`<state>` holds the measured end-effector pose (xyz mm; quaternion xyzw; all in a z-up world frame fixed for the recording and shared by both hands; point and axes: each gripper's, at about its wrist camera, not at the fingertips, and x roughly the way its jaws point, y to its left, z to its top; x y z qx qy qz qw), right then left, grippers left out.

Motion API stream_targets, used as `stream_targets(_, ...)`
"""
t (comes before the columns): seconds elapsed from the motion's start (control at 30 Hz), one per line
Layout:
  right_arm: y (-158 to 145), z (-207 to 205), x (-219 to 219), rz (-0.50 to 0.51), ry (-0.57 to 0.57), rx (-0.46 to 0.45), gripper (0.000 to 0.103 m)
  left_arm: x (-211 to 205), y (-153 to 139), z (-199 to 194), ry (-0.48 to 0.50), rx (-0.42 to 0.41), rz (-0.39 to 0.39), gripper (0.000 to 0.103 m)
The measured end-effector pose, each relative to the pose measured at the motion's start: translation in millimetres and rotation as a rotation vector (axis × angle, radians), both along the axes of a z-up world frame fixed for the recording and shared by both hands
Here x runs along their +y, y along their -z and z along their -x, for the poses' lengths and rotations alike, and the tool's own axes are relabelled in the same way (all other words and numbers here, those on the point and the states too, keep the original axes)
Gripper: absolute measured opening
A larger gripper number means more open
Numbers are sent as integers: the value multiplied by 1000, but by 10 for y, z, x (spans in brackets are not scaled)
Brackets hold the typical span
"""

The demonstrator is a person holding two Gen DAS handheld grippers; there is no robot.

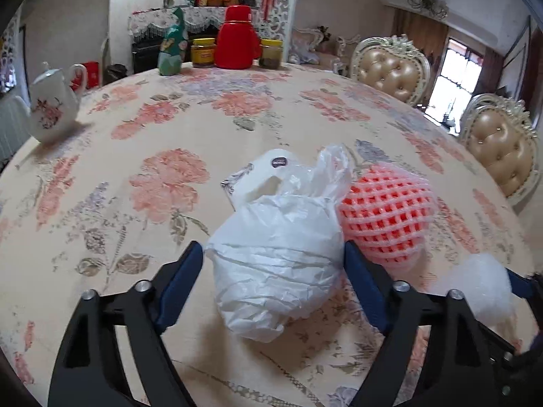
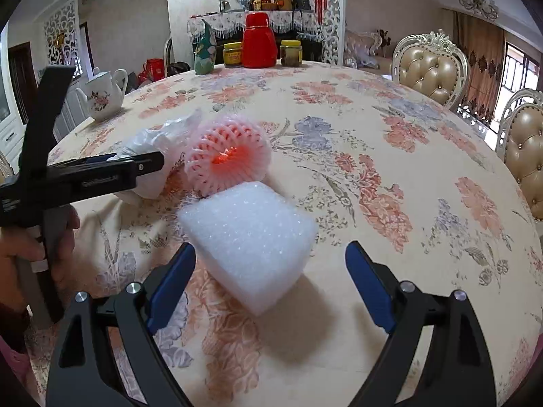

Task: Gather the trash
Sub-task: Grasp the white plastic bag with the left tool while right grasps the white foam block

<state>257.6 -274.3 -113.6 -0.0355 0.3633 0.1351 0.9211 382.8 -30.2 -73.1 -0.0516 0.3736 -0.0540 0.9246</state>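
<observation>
A crumpled white plastic bag (image 1: 275, 257) lies on the floral tablecloth between the wide-open jaws of my left gripper (image 1: 273, 261); the fingers stand beside it, not squeezing. A white card package (image 1: 268, 176) lies just behind it. A pink foam fruit net (image 1: 387, 213) lies to its right, also in the right wrist view (image 2: 227, 156). A white foam block (image 2: 251, 240) sits between the open jaws of my right gripper (image 2: 271, 264), nearer the left finger. The left gripper also shows in the right wrist view (image 2: 101, 169) by the bag (image 2: 149, 142).
A white teapot (image 1: 54, 101) stands at the table's left edge. A red thermos (image 1: 237, 39), two jars (image 1: 203, 52) and a green bottle (image 1: 173, 51) stand at the far edge. Padded chairs (image 1: 390, 68) line the right side.
</observation>
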Motion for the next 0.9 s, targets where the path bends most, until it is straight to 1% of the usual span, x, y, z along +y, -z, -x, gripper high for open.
stream_targets(0.1,20,-43,50,8,-17,11,86,-18,10,-2,31,6,13,59)
stream_targets(0.13,18,-42,64,10,-22,9,81,-20,2,9,35,-1,16,54)
stream_targets(0.17,17,-39,83,12,-33,7,71,-18,-5,19,36,-8,15,51)
stream_targets(0.23,2,-12,132,41,-33,-14,69,-19,-39,65,25,-35,-7,46)
stream_targets(0.33,-33,48,178,67,-41,-55,67,10,-117,149,-3,-92,-21,42)
stream_targets(0.47,-68,74,150,70,-19,-84,66,50,-204,211,-20,-143,-17,41)
stream_targets(0.6,-87,55,60,47,26,-88,66,64,-315,315,-40,-229,-26,41)
stream_targets(0.7,-118,89,-12,24,58,-112,66,43,-383,395,-37,-281,-35,41)
stream_targets(0.8,-152,141,-102,-9,91,-144,66,-3,-417,449,-35,-314,-55,41)
stream_targets(0.9,-176,173,-185,-38,122,-164,66,-22,-423,491,-34,-331,-64,42)
